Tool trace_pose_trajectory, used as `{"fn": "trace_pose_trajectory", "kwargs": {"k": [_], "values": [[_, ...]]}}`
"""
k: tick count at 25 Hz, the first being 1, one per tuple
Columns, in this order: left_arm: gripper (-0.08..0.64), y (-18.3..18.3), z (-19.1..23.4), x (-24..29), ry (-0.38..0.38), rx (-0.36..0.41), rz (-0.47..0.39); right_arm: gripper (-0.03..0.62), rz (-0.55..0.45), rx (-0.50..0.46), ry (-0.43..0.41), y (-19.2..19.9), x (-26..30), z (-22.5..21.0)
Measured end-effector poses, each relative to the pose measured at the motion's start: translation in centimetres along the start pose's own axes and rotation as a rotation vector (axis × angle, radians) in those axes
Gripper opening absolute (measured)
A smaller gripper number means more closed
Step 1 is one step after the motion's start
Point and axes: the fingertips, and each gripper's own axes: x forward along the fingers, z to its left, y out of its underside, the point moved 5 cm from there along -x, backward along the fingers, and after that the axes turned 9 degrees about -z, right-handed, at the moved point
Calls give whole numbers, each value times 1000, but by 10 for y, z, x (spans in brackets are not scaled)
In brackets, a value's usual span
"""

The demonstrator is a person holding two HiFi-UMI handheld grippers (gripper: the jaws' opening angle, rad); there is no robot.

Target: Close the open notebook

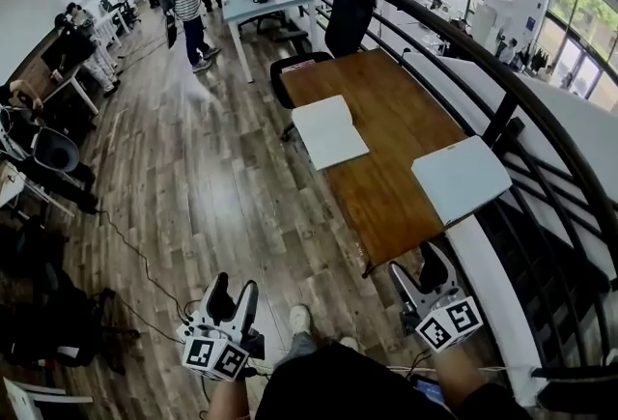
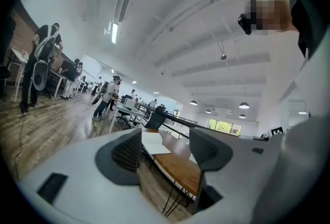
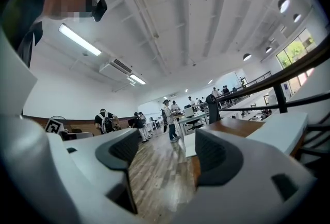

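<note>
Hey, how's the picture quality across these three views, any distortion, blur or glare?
Head view: heavy fisheye bends the black metal railing; the white open notebook on the brown wooden table is evenly lit. Left gripper view: dark round vignette, left gripper's grey fingers soft, ceiling strip light blown out. Right gripper view: same vignette, right gripper's grey fingers blurred.

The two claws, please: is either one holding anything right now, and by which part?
Nothing is held. The left claw and the right claw are both open and empty, short of the table where the notebook lies untouched.
</note>
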Motion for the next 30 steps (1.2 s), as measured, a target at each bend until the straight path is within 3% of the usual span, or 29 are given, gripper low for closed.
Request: {"fn": "trace_pose_trajectory", "kwargs": {"k": [4,14,22,30], "values": [[293,1,22,30,27,-15,7,319,4,-27,20,-1,23,2],[293,-16,75,88,110,54,-5,318,2,-83,34,8,102,20],[293,-32,135,107,116,29,-5,317,6,-90,-2,26,170,55],[292,-27,158,129,121,-13,9,311,48,-107,14,32,194,57]]}}
